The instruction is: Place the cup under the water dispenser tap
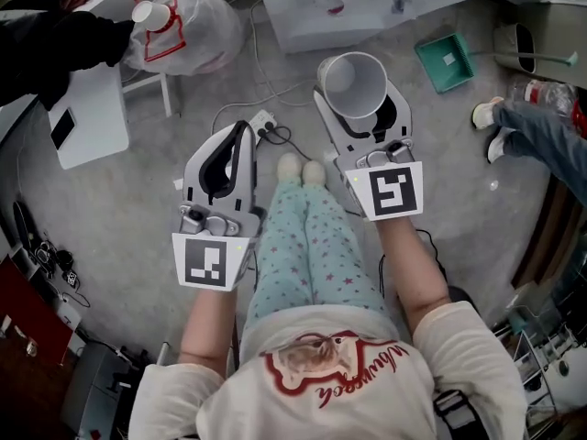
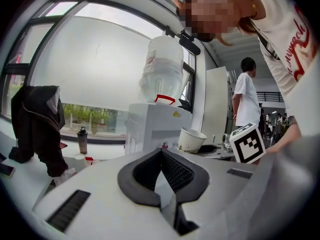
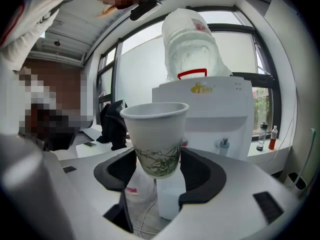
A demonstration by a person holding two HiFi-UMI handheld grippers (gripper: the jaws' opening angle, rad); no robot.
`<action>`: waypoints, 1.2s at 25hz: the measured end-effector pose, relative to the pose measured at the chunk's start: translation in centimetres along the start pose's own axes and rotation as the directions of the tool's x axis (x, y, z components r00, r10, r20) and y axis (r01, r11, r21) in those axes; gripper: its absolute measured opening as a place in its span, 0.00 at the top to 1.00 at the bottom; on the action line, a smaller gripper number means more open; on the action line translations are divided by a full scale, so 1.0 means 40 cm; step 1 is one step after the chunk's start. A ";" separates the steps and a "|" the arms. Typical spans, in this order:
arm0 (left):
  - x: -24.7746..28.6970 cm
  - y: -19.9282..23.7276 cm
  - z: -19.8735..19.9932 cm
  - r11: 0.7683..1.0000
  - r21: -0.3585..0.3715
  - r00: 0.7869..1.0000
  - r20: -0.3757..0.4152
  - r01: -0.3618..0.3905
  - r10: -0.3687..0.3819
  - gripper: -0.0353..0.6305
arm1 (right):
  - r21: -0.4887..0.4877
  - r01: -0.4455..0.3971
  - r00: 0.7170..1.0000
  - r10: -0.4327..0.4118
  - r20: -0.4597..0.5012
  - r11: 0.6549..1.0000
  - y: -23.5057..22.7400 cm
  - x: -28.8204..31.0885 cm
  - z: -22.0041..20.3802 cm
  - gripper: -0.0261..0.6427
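**A:** So, where was your cup?

**B:** Upright in your right tool. Its pads were clamped on the cup's lower part, mouth up, over the floor ahead of your feet.

**A:** And the dispenser?

**B:** It stood in front of you with a bottle on top. From the right gripper view your cup showed left of the tap, apart from it and not under it.

**A:** Your left tool?

**B:** Its jaws were together with nothing between them, and you held it beside the right one.
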State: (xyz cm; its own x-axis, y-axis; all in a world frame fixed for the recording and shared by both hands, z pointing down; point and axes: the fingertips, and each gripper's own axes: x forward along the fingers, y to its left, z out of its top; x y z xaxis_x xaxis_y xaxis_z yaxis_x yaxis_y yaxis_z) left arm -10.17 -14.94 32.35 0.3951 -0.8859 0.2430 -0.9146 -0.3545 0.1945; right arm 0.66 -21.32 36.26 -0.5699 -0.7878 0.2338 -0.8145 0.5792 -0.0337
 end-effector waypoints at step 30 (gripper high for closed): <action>0.036 0.140 -0.310 0.998 -0.047 0.992 -0.124 -0.040 0.034 0.92 | -0.120 -0.015 0.992 0.000 -0.127 0.993 -0.093 0.383 -0.514 0.53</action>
State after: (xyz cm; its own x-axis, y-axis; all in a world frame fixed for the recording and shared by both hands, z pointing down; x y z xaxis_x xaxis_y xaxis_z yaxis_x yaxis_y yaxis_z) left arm -13.66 -14.51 45.57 0.3716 -0.8536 0.3651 -0.9245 -0.3043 0.2295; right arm -2.81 -31.23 59.94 -0.5513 -0.7550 0.3551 -0.7868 0.6120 0.0796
